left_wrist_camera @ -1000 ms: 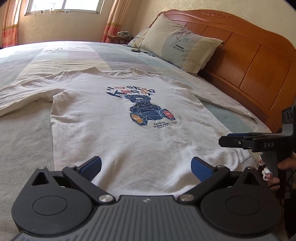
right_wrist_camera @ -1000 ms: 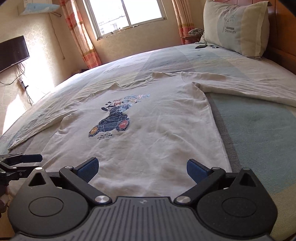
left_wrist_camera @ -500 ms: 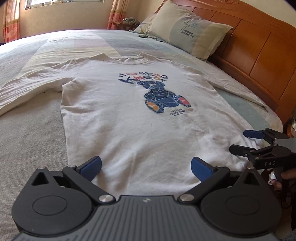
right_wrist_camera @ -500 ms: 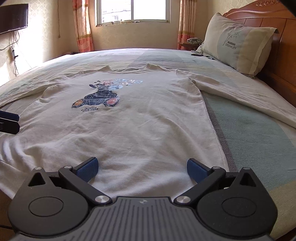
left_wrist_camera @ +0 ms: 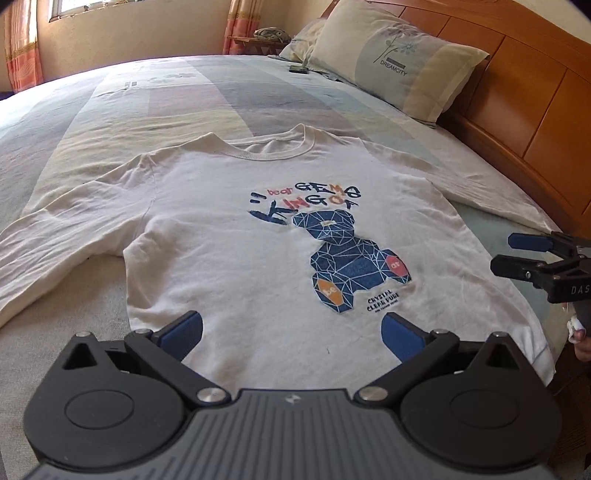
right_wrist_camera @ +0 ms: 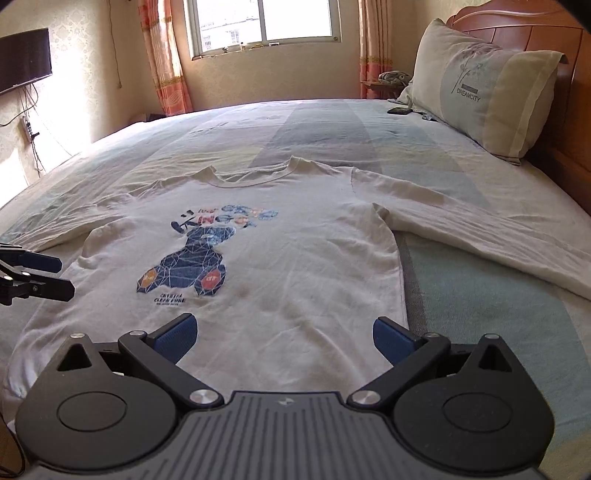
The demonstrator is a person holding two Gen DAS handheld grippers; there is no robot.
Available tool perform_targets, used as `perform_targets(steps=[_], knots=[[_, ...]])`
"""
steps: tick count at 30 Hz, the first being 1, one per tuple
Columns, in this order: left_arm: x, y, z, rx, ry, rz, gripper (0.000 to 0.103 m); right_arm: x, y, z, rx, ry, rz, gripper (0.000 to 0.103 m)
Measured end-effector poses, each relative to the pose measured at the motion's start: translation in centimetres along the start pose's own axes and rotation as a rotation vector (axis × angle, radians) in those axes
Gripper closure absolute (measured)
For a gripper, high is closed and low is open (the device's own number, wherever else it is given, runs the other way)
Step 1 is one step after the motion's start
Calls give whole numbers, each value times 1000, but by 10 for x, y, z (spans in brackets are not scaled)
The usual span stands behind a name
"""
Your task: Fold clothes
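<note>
Sunlit bedroom with a window (right_wrist_camera: 264, 22), orange curtains, a wooden headboard (left_wrist_camera: 517, 96) and a wide bed (right_wrist_camera: 332, 122) under a pale striped cover. Showed a white long-sleeved shirt (left_wrist_camera: 258, 251) with a blue bear print (left_wrist_camera: 354, 258), spread flat and face up, straight ahead of both sets of jaws. Lay with its long axis running directly away from the jaws, hem nearest, collar farthest, sleeves stretched out to either side. Held the left gripper (left_wrist_camera: 291, 332) low over the hem on the shirt's left half, jaws wide apart and empty, blue pads clear of the cloth. Held the right gripper (right_wrist_camera: 284, 332) likewise, jaws wide and empty, over the hem nearer the right side seam. Seemed about equally near the hem on both sides, each closer to its own corner. Suggested a two-handed pinch of the hem corners as the likely opening fold, with no fold yet made. Included a pillow (left_wrist_camera: 399, 66) propped against the headboard, well beyond the shirt.
</note>
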State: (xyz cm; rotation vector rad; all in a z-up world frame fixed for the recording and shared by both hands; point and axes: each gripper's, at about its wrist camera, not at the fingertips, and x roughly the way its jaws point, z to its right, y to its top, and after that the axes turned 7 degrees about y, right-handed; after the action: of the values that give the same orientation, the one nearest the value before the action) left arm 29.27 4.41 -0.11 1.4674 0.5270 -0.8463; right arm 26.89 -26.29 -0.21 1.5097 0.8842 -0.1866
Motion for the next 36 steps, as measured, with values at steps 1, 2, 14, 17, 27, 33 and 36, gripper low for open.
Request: perform_targets(steps=[1, 2, 14, 17, 27, 33, 36], knots=[[5, 5, 1, -3, 18, -21, 1, 7, 13, 4, -3, -4, 7, 0], [9, 8, 1, -3, 34, -39, 1, 15, 27, 9, -5, -9, 15, 0], [23, 0, -2, -121, 63, -196, 1, 132, 79, 100, 213, 33, -121, 0], [25, -3, -1, -143, 80, -223, 1, 109, 59, 108, 269, 46, -117, 0], [23, 16, 22, -111, 83, -192, 1, 120, 90, 132, 230, -23, -49, 0], [13, 10, 17, -151, 125, -211, 1, 103, 83, 141, 308, -3, -106, 0], [8, 12, 17, -166, 139, -195, 1, 100, 109, 161, 383, 64, 3, 0]])
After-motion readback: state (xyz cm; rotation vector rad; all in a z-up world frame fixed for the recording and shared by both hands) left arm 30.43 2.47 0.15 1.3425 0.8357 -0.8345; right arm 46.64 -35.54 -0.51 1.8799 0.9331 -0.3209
